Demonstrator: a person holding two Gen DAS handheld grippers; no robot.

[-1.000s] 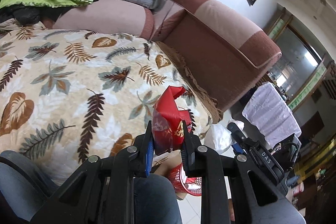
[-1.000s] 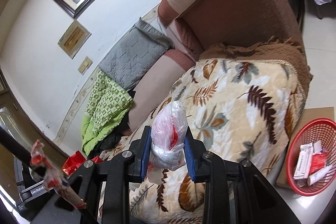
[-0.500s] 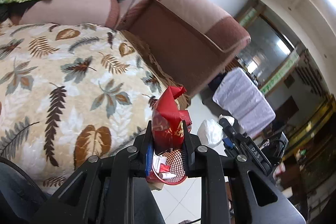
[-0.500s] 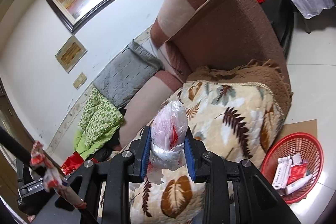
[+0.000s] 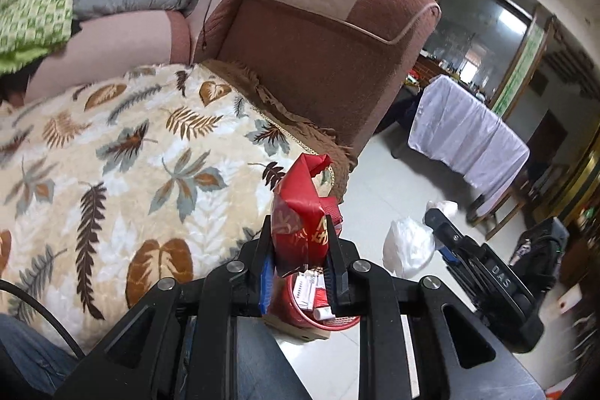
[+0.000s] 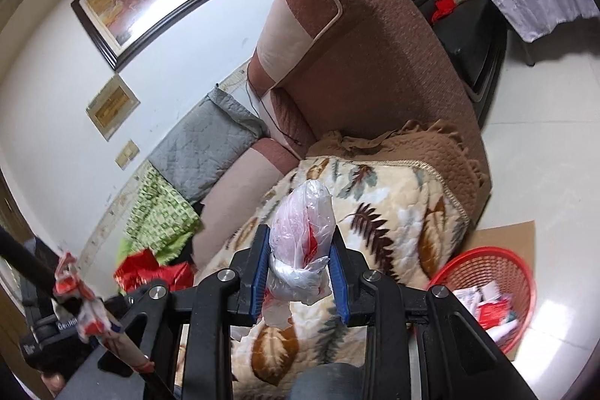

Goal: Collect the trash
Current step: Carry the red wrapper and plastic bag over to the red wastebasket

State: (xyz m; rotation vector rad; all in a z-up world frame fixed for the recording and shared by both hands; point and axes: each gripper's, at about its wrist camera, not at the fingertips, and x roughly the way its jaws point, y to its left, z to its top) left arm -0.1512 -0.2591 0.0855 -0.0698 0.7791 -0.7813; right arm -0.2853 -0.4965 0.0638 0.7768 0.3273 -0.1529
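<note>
Left claw [image 5: 300, 257] clenched on a red wrapper [image 5: 302, 212], poised right above the red basket [image 5: 322, 319], which sits on cardboard [image 5: 296, 330] on the floor beside the sofa; likely lined up for a drop. Right claw [image 6: 300, 278] clenched on a crumpled plastic bag [image 6: 302, 244], held out over the leaf-print blanket [image 6: 393, 212], basket [image 6: 483, 268] lower right and well apart; probably waiting its turn. Boxes and a tube already inside the basket. Pinched at mid-body, so neither piece slips before release.
</note>
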